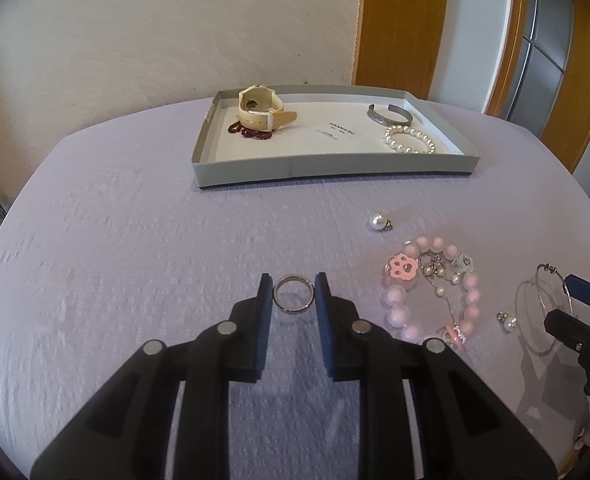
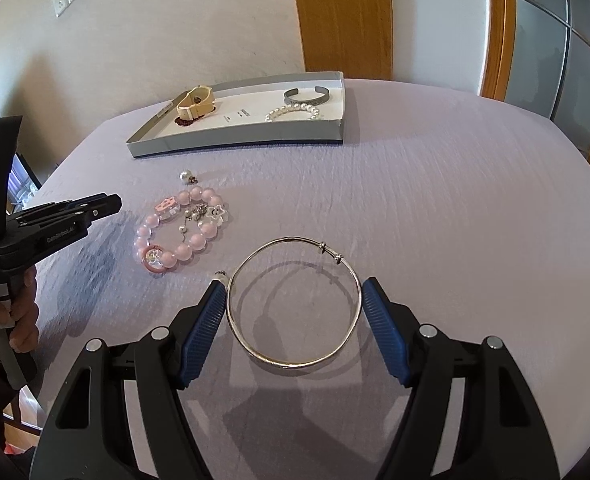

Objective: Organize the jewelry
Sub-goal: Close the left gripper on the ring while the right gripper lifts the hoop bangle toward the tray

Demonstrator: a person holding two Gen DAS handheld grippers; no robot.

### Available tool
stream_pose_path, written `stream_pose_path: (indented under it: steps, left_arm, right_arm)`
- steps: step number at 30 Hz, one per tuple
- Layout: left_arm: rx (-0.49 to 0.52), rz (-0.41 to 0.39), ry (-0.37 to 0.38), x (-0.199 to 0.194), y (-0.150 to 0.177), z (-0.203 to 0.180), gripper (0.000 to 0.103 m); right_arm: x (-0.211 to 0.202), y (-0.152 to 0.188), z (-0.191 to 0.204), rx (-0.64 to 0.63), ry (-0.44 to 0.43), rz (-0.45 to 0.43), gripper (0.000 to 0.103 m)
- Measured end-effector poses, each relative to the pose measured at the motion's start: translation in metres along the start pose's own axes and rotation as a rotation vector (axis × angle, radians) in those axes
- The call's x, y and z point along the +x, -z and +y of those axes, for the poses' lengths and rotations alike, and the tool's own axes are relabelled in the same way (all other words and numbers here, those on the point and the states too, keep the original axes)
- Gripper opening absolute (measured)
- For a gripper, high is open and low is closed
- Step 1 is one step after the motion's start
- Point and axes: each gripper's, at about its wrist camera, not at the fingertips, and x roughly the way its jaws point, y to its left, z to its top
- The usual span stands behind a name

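On the lilac-covered bench (image 1: 135,240), the left tongs (image 1: 293,292) pinch a silver ring (image 1: 293,298); the right tongs (image 2: 293,292) clasp a silver bangle (image 2: 295,304), the tray (image 1: 335,164) at twelve o'clock.

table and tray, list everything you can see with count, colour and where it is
tray: 1, grey, far side of the table
watch: 1, cream, tray's left end
dark red beads: 1 string, beside the watch
cuff: 1, grey metal, tray's right end
pearl bracelet: 1, white, in front of the cuff
loose pearl: 1, white, on the cloth before the tray
pink bracelet: 1, pink beads with charms, on the cloth
ring: 1, silver, between the left tool's pads
bangle: 1, silver, between the right tool's pads
tablecloth: 1, lilac
left tool: black, blue pads
right tool: black, blue pads
hand: holds the left tool's grip
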Motion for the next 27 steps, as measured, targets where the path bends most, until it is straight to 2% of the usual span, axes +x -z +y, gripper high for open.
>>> stream_pose_path:
  steps: [9, 15, 22, 27]
  left_arm:
    - [-0.027, -0.031, 0.000, -0.011, -0.020, 0.012, 0.021]
    - [-0.062, -0.045, 0.008, -0.011, -0.041, 0.025, 0.021]
    - [-0.087, -0.047, 0.010, 0.004, -0.071, 0.039, 0.021]
    - [-0.099, -0.051, 0.012, 0.023, -0.099, 0.048, 0.021]
  right_arm:
    - [-0.004, -0.031, 0.003, -0.016, 0.006, -0.040, 0.071]
    - [0.004, -0.070, 0.012, -0.032, -0.004, -0.081, 0.071]
    - [0.036, -0.126, 0.028, -0.066, -0.016, -0.116, 0.071]
    - [0.076, -0.160, 0.027, -0.045, -0.042, -0.114, 0.071]
